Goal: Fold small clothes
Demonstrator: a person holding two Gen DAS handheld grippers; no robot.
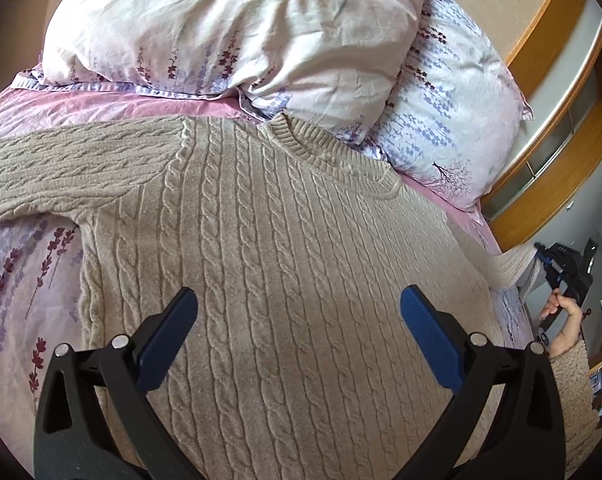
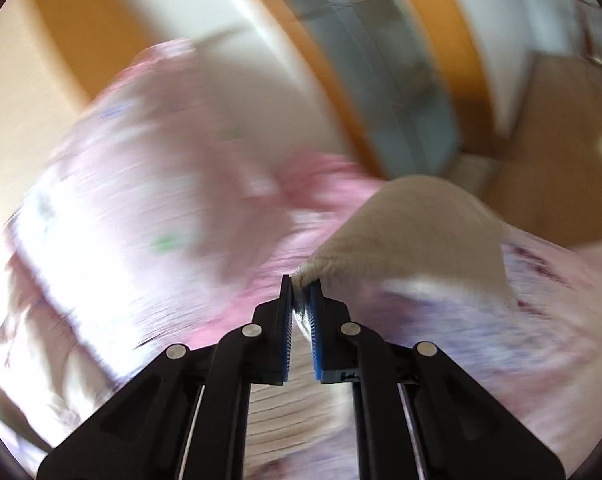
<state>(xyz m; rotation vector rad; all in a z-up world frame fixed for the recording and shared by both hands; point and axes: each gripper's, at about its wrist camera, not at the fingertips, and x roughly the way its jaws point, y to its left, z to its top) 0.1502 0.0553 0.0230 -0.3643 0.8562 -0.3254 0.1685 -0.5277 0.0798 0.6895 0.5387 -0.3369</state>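
No readable writing or labels anywhere. Your beige cable-knit sweater [image 1: 285, 240] lies flat on the pink floral bedsheet [image 1: 25, 272], 1 sleeve spread out to the left. 2 floral pillows [image 1: 229, 24] sit behind the collar. Your left gripper [image 1: 299, 304] hangs over the body w/ jaws wide apart, empty. Your right gripper [image 2: 301, 284] is clamped on the other sleeve's cuff [image 2: 405, 232], lifted off the bed; that view's blurred.
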